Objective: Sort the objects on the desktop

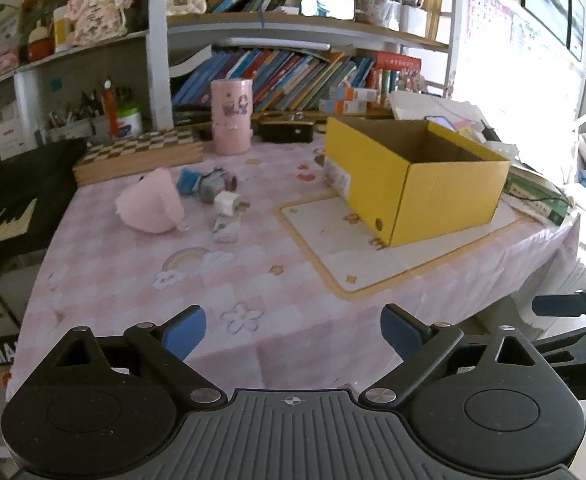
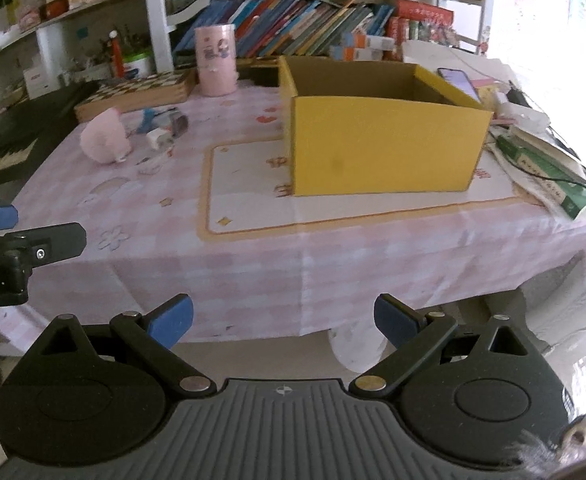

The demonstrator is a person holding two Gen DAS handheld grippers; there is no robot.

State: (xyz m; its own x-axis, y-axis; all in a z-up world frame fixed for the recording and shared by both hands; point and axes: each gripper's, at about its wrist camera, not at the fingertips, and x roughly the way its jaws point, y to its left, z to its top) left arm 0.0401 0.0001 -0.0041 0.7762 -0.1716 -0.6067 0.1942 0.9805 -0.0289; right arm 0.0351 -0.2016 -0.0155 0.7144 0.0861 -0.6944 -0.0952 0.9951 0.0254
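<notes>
Yellow cardboard box (image 1: 417,184) is seen open-topped on the cream mat (image 1: 325,236), at about 2 o'clock from table centre in the left wrist view; only brown inner walls are visible, the floor of the box is hidden by its near walls in both views, so contents cannot be told. Pink cylindrical holder (image 1: 231,118) stands upright at 12 o'clock near the back edge, just beside the checkered board box (image 1: 141,154); its inside is not visible. Items to be sorted are clustered at about 10 o'clock on the pink tablecloth (image 1: 253,292): a pink plush (image 1: 151,208) lying on its side, a blue-grey toy cluster (image 1: 207,184) behind it, a small white cube-like piece (image 1: 226,202) and a pale patterned item (image 1: 226,230) in front; the small ones are too blurred to be identified, and touching versus just apart cannot be told. In the right wrist view the same cluster is blurred at 10 o'clock. Left gripper (image 1: 293,334) is held off the near table edge, fingers spread wide, nothing between the blue pads (image 1: 185,334). Right gripper (image 2: 283,322) is held lower, off the table's front drop, fingers likewise released and empty. A keyboard (image 1: 5,204) is cut off at 9 o'clock. Far right of both views is washed out by window glare; the phone (image 2: 459,80) and green book (image 2: 545,172) beyond the box are partly made out.
</notes>
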